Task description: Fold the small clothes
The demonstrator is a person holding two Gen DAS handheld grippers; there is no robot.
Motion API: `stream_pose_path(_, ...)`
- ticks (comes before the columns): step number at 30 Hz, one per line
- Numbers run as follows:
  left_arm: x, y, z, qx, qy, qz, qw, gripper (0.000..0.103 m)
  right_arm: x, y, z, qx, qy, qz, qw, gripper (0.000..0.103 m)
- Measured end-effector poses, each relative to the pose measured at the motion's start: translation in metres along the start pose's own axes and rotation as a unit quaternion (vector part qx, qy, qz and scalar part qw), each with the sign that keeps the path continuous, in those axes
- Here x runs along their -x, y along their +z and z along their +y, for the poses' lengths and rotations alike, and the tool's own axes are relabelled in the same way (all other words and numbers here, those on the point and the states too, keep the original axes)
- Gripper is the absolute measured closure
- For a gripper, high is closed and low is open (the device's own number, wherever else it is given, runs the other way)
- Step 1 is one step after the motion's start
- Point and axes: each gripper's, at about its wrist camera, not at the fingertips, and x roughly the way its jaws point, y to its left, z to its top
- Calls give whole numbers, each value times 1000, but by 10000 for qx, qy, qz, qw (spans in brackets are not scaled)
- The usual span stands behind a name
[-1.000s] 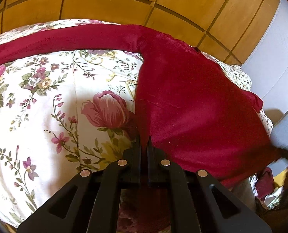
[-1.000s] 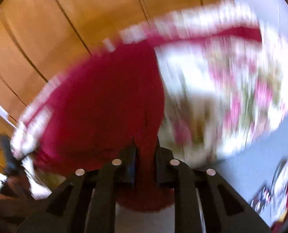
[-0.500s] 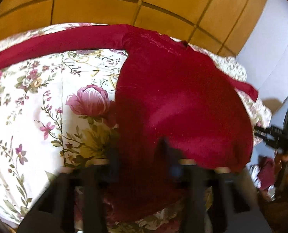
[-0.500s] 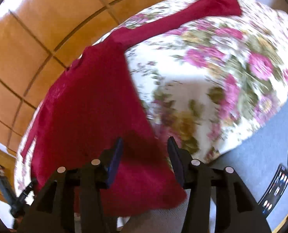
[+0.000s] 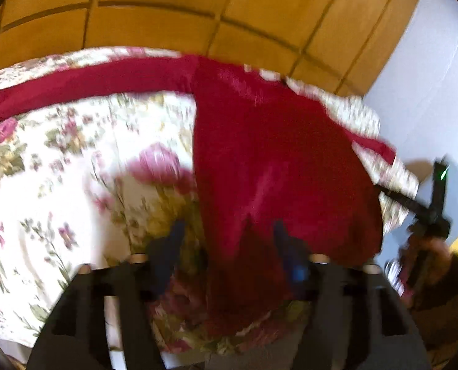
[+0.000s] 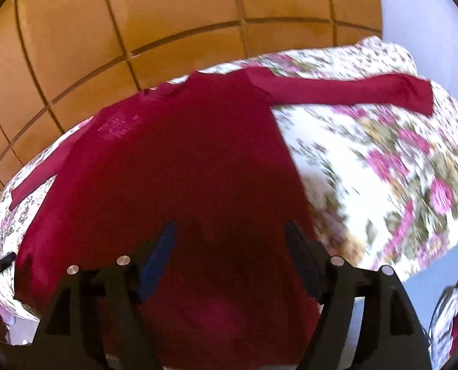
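A dark red long-sleeved top (image 5: pixel 275 160) lies spread flat on a floral bedspread (image 5: pixel 74 185), sleeves stretched out to both sides. It also shows in the right wrist view (image 6: pixel 179 178). My left gripper (image 5: pixel 226 237) is open, its fingers apart over the top's lower left hem, holding nothing. My right gripper (image 6: pixel 229 240) is open wide over the lower right hem, empty. The right gripper also shows from the left wrist view (image 5: pixel 426 212) at the bed's right edge. Both views are motion-blurred.
Wooden wardrobe panels (image 6: pixel 136 30) rise behind the bed. A pale wall (image 5: pixel 429 77) stands to the right. Grey floor (image 6: pixel 439 280) and some clutter (image 6: pixel 448 317) lie beside the bed's near corner.
Both grippers were shut on the top's hem a second ago. They have opened, let go of it and drawn back. The top now lies flat on the bed.
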Motion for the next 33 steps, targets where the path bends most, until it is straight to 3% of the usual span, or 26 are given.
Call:
stream_pose_path(4, 5, 22, 30, 638, 179, -326, 9973, 39, -12, 23, 20, 166, 27, -169, 9997, 21)
stream_pose_path(7, 6, 41, 70, 1453, 390, -662, 9864, 39, -28, 44, 38, 353, 1, -357, 9987, 12)
stream_pose_path(10, 3, 60, 121, 2358, 758, -949, 9642, 39, -46, 60, 51, 645, -145, -438, 9968, 12)
stream_pose_path(15, 3, 80, 187, 3345, 1302, -1263, 9248, 39, -81, 78, 53, 963, -648, -411, 9924, 12)
stream_pose_path(19, 0, 86, 241, 4318, 1109, -1556, 8815, 39, -101, 83, 41, 728, -809, -333, 9935, 11)
stream_pose_path(21, -3, 92, 256, 4579, 1050, -1692, 8664, 39, -113, 80, 34, 496, -823, -180, 9952, 10)
stream_pose_path(24, -10, 107, 268, 4565, 937, -1824, 8658, 39, -120, 71, 28, 361, -797, -238, 9959, 8)
stream_pose_path(25, -14, 110, 271, 4600, 889, -1819, 8645, 46, -120, 71, 29, 399, -822, -270, 9954, 7)
stream_pose_path(26, -18, 110, 275, 4651, 846, -1782, 8630, 67, -120, 71, 29, 423, -850, -267, 9951, 7)
stream_pose_path(28, -26, 116, 285, 4715, 911, -1586, 8627, 94, -120, 70, 30, 471, -895, -248, 9946, 6)
stream_pose_path(30, -29, 117, 288, 4655, 989, -1535, 8660, 95, -120, 69, 29, 475, -855, -228, 9949, 5)
stream_pose_path(33, -11, 136, 285, 4238, 1176, -1750, 8809, 96, -120, 70, 26, 448, -805, -211, 9955, 4)
